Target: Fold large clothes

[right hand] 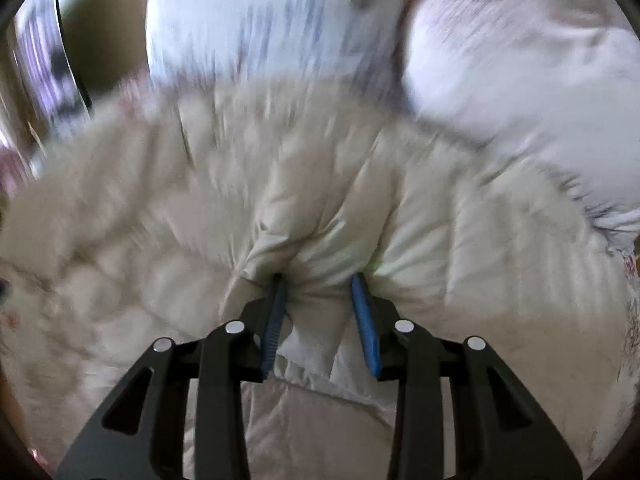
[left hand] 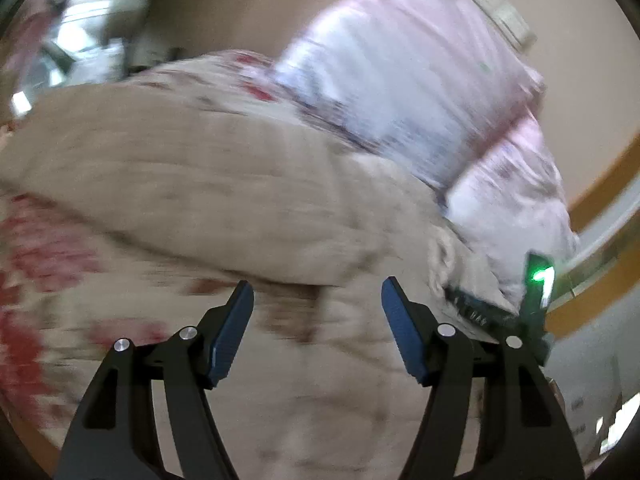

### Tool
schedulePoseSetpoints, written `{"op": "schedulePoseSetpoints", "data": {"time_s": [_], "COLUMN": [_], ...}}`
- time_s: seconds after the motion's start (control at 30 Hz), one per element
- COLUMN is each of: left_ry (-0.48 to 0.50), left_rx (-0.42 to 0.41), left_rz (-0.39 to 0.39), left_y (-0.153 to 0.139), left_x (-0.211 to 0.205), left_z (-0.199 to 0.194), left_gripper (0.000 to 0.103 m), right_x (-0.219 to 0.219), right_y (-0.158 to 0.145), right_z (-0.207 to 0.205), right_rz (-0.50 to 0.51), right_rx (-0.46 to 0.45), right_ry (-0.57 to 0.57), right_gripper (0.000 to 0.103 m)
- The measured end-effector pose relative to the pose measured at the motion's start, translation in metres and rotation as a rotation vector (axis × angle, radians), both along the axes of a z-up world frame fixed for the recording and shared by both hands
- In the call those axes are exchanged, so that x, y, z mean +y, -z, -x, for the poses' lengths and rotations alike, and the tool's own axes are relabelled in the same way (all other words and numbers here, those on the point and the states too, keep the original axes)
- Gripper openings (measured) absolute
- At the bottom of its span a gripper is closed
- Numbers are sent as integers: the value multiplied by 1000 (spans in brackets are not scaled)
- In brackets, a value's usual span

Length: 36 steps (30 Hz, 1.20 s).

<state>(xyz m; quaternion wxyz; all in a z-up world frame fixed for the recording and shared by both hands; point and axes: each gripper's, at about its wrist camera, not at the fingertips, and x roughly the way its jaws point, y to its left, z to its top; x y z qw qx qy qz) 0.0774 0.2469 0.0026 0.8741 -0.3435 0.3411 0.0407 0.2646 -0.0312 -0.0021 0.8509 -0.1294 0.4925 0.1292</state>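
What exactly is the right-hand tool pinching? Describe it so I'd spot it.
Find the big cream quilted comforter below the pale pillows. Near its middle, the right gripper with blue fingers squeezes a raised fold; it alone is bunched and puckered, unlike the surrounding flatter quilting.

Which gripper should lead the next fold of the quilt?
Right. The right gripper is pinching a bunch of the cream quilt between its pads. The left gripper is open, holding nothing.

- Your left wrist view: motion blur smears the beige red-flowered quilt (left hand: 192, 184).
- Right wrist: cream padded quilt (right hand: 320, 208) blurred, edges cropped.
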Motion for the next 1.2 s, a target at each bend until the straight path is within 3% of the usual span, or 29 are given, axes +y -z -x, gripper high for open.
{"op": "schedulePoseSetpoints", "data": {"time_s": [0.1, 0.23, 0.5, 0.77, 0.87, 0.93, 1.07, 1.2], "left_ry": [-108, -224, -367, -491, -491, -485, -447, -338], "left_rx": [19, 19, -34, -83, -66, -66, -127, -213], "left_rz": [44, 133, 367, 550, 557, 539, 479, 426], "left_y": [11, 24, 52, 71, 72, 67, 38, -5], "left_x": [36, 70, 111, 138, 143, 144, 138, 114], "left_z": [21, 34, 33, 35, 31, 28, 19, -1], "left_gripper": [66, 66, 56, 31, 13, 7, 4, 4], "right_x": [-2, -27, -48, -65, -73, -80, -98, -115], "right_y": [-5, -31, -56, -56, -55, -55, -59, -60], "right_z": [4, 20, 52, 66, 68, 70, 73, 74], "right_rz": [-25, -202, -290, -318, -320, -323, -327, -335], "right_rx": [-9, 31, 33, 42, 42, 38, 19, 5], "right_ry": [4, 38, 19, 32, 39, 46, 69, 99], "right_gripper": [39, 65, 71, 71, 71, 71, 72, 74]}}
